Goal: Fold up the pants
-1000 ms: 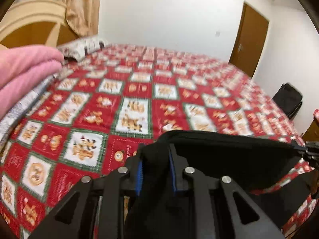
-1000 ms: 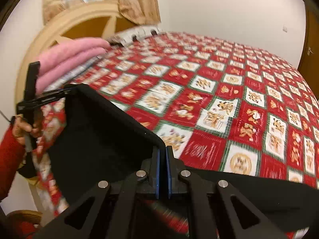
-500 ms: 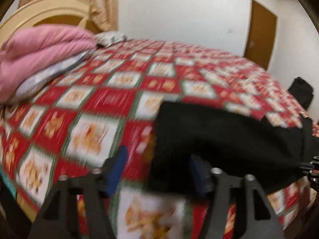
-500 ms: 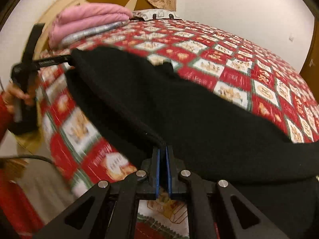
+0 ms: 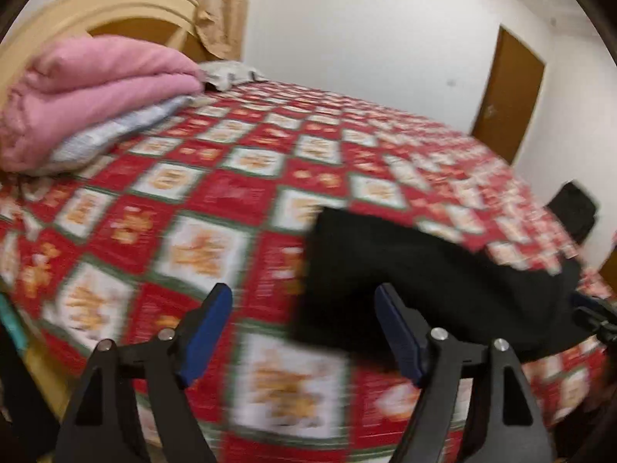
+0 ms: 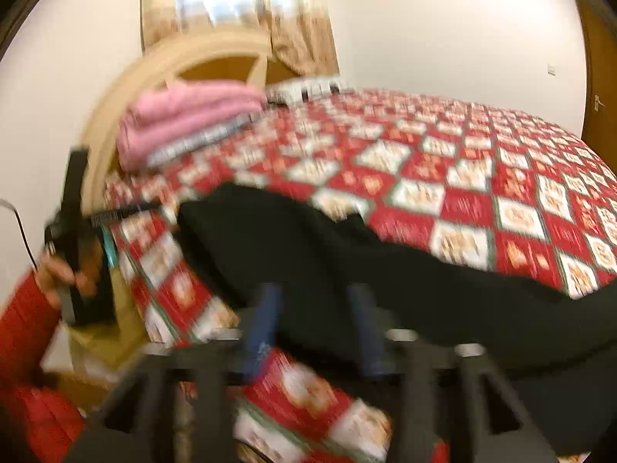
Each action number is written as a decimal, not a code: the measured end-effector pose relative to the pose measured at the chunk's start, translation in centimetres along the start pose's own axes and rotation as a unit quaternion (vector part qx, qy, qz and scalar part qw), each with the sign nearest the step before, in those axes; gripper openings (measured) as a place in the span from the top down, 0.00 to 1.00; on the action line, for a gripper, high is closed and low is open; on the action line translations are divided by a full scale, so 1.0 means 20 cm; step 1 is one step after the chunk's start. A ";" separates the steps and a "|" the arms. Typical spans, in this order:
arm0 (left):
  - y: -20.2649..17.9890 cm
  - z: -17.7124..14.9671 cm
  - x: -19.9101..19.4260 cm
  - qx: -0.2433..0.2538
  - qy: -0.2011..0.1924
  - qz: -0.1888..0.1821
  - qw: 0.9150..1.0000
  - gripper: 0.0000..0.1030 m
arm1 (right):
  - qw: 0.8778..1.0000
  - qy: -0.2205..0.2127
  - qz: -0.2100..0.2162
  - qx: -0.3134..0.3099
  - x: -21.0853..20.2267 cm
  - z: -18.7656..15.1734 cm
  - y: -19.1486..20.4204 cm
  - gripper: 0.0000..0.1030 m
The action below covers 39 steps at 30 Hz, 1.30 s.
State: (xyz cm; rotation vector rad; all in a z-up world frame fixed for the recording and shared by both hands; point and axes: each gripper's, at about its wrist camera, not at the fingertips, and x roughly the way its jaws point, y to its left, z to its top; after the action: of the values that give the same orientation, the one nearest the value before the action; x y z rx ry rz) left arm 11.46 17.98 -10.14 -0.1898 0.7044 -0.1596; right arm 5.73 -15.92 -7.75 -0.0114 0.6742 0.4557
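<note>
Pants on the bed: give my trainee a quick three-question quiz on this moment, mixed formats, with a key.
1. True or false: the left gripper is shut on the pants.
2. Multiple choice: what lies by the headboard? A) a pink blanket B) a green towel C) a blue jacket
3. Fill in: the right gripper is ____, its fingers apart.

Key: 1 false, it is open and the pants lie on the bed; 2 A; 3 open.
</note>
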 end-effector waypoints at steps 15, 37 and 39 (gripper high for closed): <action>-0.14 -0.09 0.20 -0.074 0.072 -0.132 0.986 0.23 | 0.997 0.070 0.025 0.016 0.51 -0.11 0.10 0.64; 0.02 -0.07 0.17 -0.067 0.028 0.134 0.988 0.56 | 0.997 0.072 0.025 0.003 0.46 -0.18 0.13 0.63; -0.01 -0.04 0.11 -0.043 0.008 0.174 0.984 0.51 | 0.996 0.079 0.034 0.007 0.44 -0.16 0.11 0.62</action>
State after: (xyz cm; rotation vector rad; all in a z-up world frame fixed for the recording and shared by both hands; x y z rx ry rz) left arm 12.50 17.25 -12.07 -0.1465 0.7502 0.2036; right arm 8.95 -10.89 -15.37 -0.0107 0.8353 0.5198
